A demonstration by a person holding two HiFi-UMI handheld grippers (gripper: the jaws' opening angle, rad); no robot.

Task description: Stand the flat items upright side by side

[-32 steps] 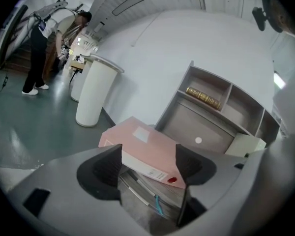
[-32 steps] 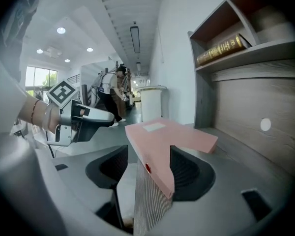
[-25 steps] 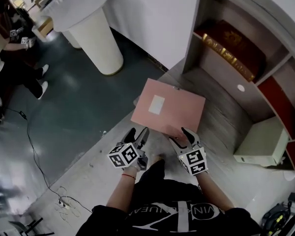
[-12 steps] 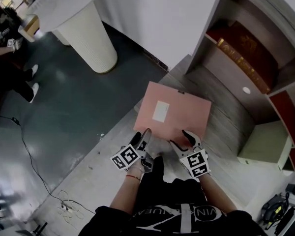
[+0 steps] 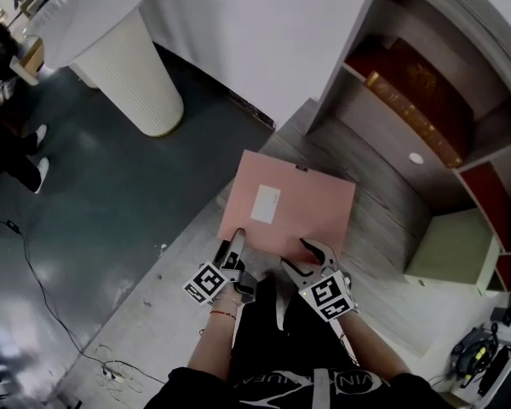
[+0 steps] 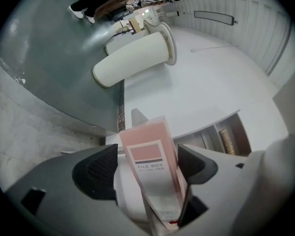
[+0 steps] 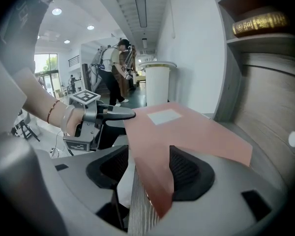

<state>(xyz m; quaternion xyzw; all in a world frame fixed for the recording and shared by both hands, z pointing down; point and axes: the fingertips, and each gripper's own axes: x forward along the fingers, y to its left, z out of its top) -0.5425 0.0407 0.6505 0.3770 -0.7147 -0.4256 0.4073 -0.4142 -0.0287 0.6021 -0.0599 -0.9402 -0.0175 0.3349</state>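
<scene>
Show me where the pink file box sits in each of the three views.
Head view: pink file box at centre, broad face up.
Left gripper view: lower centre, narrow end toward the camera.
Right gripper view: centre, broad face slanting away.
Shared landmark: white ribbed pedestal, upper left, upper centre and mid-background in turn.

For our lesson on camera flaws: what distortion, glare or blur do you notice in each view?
Head view: shelf unit edges bow, floor shows glare. Left gripper view: fisheye with black corners, file box small print soft up close. Right gripper view: window blown out.
</scene>
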